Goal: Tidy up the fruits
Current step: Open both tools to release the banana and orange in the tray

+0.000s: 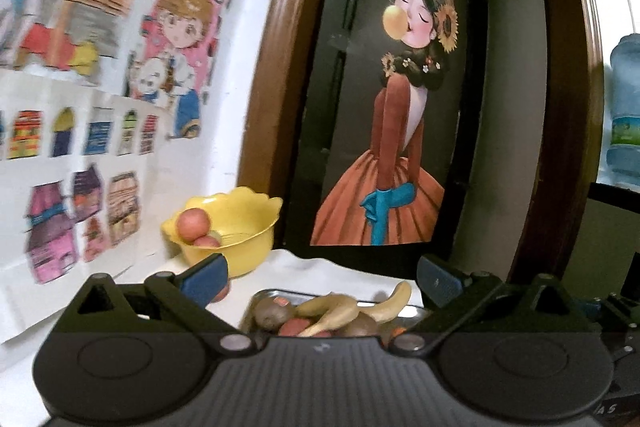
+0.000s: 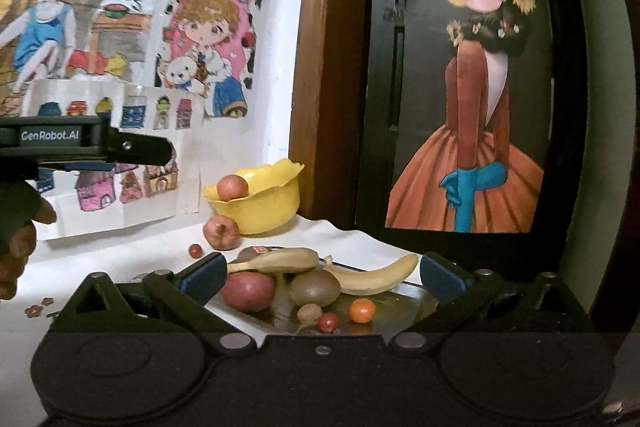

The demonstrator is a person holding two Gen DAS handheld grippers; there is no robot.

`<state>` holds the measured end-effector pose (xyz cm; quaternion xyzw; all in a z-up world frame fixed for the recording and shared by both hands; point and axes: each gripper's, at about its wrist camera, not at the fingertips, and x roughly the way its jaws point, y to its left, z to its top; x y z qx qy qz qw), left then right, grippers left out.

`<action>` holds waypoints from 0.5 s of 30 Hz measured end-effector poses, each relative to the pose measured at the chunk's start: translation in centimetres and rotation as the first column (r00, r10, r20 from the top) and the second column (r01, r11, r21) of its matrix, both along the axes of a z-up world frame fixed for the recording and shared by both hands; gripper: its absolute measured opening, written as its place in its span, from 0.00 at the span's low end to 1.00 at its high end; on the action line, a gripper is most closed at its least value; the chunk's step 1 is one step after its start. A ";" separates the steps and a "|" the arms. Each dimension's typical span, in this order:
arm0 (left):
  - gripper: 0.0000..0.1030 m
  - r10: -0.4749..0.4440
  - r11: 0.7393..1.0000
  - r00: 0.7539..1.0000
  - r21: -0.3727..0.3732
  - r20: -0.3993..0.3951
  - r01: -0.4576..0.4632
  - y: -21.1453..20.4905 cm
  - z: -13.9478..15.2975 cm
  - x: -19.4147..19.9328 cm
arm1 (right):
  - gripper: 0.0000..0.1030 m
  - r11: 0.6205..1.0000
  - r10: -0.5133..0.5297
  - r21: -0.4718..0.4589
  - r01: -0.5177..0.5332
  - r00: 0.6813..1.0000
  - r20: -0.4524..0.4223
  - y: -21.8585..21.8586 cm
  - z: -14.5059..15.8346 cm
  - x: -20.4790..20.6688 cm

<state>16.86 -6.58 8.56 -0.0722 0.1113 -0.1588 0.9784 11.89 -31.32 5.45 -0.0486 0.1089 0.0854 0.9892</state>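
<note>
Right gripper (image 2: 320, 273): fingers (image 2: 202, 275) spread wide, nothing between them, poised just above the near edge of the metal tray (image 2: 416, 303). Left gripper (image 1: 322, 275): fingers likewise released and empty, hovering over the same tray, seen in the right wrist view as a dark body at far left with a hand (image 2: 16, 227) beneath it. On the tray: two bananas (image 2: 372, 275) lying across the far side, a red apple (image 2: 248, 291) at left, a kiwi (image 2: 315, 287) beside it, a small orange fruit (image 2: 362, 310), a cherry tomato (image 2: 328, 322) and a small brown round fruit (image 2: 309, 313) nearest. Further off on the white surface (image 2: 120, 259): a loose apple (image 2: 221, 231) and a small red berry (image 2: 195, 250), then the yellow bowl (image 2: 268, 207) at far left, already holding apples (image 2: 232, 186). Probably mid-sorting, between picks, apples going to the bowl. Next move likely: lower over the red apple on the tray, straddle it, close without nudging the banana touching its top.
</note>
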 end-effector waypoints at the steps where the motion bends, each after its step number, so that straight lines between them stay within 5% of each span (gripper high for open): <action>1: 1.00 0.005 1.000 1.000 0.001 -0.005 -0.005 0.4 -0.1 -0.7 | 0.99 1.000 -0.006 -0.006 0.006 1.000 0.011 0.4 -0.1 -1.0; 15: 1.00 0.114 0.993 0.979 0.035 -0.169 -0.109 5.1 -5.0 -7.9 | 0.99 0.997 -0.082 -0.007 0.082 0.997 -0.010 2.4 -4.1 -10.0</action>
